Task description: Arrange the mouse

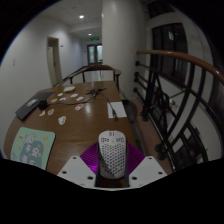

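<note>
Gripper [111, 172]: two pale fingers reach forward over the near edge of the table, spread apart, with purple pads on their inner faces.
Left finger [78, 170]: light, angular and flat-faced, its tip close against the mouse's left side; whether it actually presses cannot be told.
Right finger [145, 170]: the same shape, mirrored, its tip close against the mouse's right side.
Pads [93, 155]: purple, showing behind and beside the mouse's lower half.
Mouse [111, 153]: white, rounded shell with a honeycomb pattern of small holes, standing between the two fingers just above the table's near edge, its narrow end pointing away.
Table [85, 125]: long brown wooden top with a smooth, slightly glossy surface, running from the fingers toward the far corridor.
Mat [32, 146]: flat greenish rectangle with a printed picture, lying on the table to the near left of the gripper.
Paper [117, 108]: white sheet lying flat beyond the mouse, toward the table's right side.
Small objects [62, 104]: several pale bits scattered on the far left half of the table, too small to name.
Railing [170, 100]: dark metal bars under a curved wooden handrail, along the table's right side.
Corridor [92, 45]: pale walls and a lit ceiling far beyond the table.
</note>
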Available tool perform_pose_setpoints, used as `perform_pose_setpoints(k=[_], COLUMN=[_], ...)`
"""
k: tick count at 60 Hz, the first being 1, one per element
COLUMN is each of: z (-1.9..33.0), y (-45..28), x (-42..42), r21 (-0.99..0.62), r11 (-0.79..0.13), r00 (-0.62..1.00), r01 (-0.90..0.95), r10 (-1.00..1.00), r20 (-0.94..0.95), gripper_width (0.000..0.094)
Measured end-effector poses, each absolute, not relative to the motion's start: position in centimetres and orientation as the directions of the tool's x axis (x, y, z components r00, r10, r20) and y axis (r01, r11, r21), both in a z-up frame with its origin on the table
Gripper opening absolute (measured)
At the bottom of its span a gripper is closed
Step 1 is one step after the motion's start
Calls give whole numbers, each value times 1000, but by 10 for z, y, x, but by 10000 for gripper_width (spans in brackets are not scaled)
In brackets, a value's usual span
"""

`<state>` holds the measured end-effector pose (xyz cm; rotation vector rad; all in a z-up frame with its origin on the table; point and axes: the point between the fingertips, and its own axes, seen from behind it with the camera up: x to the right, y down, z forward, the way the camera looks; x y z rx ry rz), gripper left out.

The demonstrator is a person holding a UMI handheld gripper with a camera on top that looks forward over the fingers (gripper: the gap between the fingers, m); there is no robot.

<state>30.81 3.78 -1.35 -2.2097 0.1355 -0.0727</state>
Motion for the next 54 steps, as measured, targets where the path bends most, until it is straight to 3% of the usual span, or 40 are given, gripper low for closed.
perform_pose_setpoints(k=[4, 8, 15, 19, 24, 33, 37, 44, 54], z=[13, 66, 170, 194, 165, 36, 1, -16, -13], y=[28, 20, 11, 12, 11, 10, -4, 3, 0], x=[309, 289, 189, 133, 66, 5, -1, 6, 5], r21=[-831, -878, -949, -963, -951, -841, -819, -799, -773], r11=[-549, -478, -314, -268, -305, -539, -571, -601, -629], r00=[985, 979, 992, 993, 994, 998, 996, 996, 996], r01=[-82, -40, -2, -18, -43, -52, -63, -30, 82], r10=[-174, -196, -124, -115, -105, -57, -86, -85, 27], r20=[18, 62, 39, 14, -11, -25, -17, 26, 84], gripper_width=[322, 325, 326, 358, 370, 370, 371, 379, 585])
